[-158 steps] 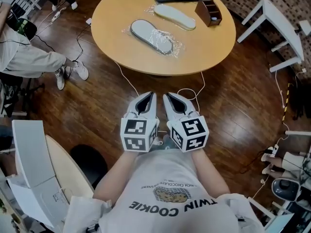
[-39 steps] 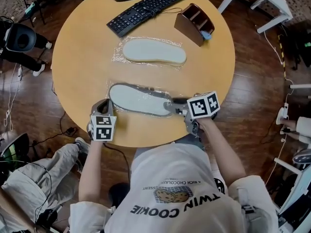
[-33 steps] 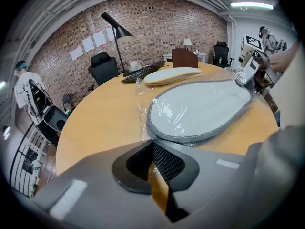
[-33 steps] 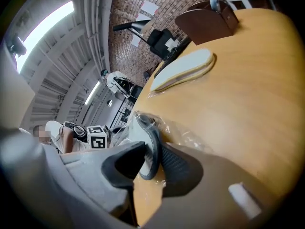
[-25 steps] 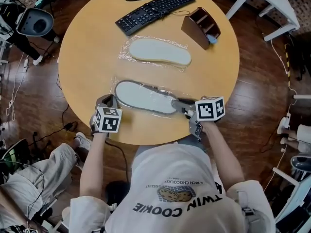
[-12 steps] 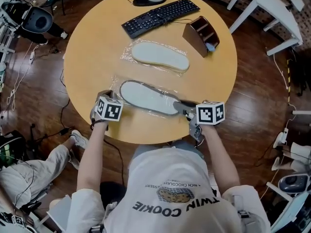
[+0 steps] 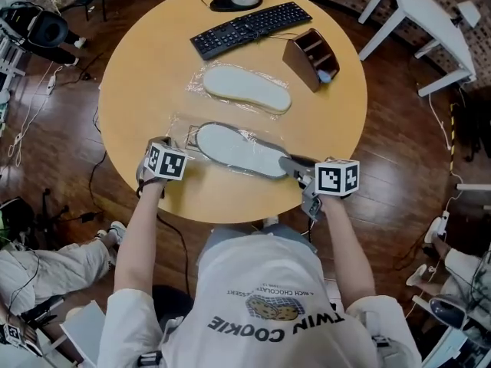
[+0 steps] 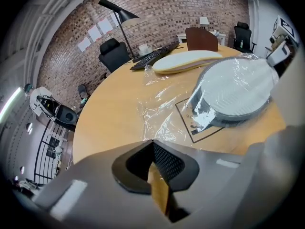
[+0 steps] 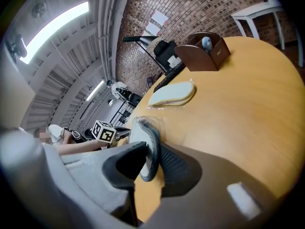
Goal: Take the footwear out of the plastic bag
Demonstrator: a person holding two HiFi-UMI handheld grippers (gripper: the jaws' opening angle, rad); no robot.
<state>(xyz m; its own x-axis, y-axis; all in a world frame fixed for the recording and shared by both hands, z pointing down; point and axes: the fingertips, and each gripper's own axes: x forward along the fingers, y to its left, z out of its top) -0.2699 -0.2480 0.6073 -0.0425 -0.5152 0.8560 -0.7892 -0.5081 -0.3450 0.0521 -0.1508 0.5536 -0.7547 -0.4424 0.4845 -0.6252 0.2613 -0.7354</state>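
Head view shows the left claw (image 7: 161,146) pinched shut on the left edge of the plastic bag (image 7: 182,133), on the round bench (image 7: 138,83). The grey slipper (image 7: 242,150) lies in that bag by the near edge, its right end clamped in the right claw (image 7: 293,165).

Near slipper (image 7: 242,150) white with grey edge, its bag (image 7: 184,133) clear; far slipper (image 7: 245,88) cream; keyboard (image 7: 251,27) black; organiser (image 7: 310,58) brown; table (image 7: 153,67) tan
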